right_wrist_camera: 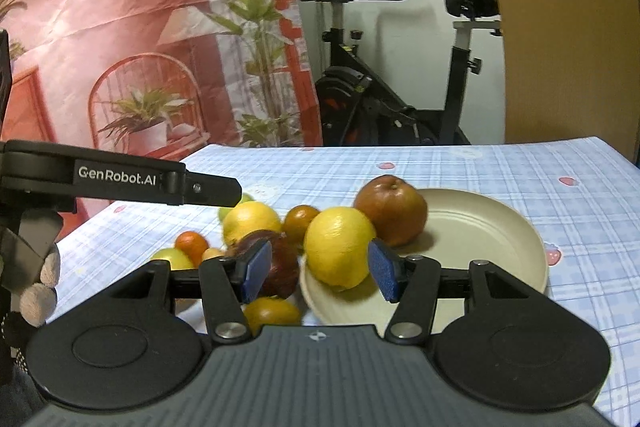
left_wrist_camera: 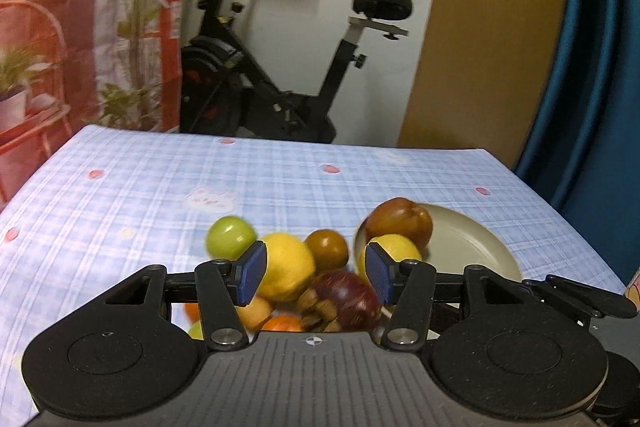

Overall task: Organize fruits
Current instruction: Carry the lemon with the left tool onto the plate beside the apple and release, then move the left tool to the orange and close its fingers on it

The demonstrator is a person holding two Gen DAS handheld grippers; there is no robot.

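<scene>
The right gripper has its jaws apart, gripping nothing; a lemon sits between and beyond the blue pads, resting on the near rim of the beige plate. A reddish-brown apple lies at the plate's far-left rim. The left gripper is likewise apart and empty above the fruit pile: a second lemon, a green fruit, a dark red fruit. The plate lies near the table's right edge on the checked tablecloth.

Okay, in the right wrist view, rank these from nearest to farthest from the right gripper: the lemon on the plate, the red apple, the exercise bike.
1. Lemon, on the plate's near-left rim.
2. Red apple, behind it.
3. Exercise bike, beyond the table.
</scene>
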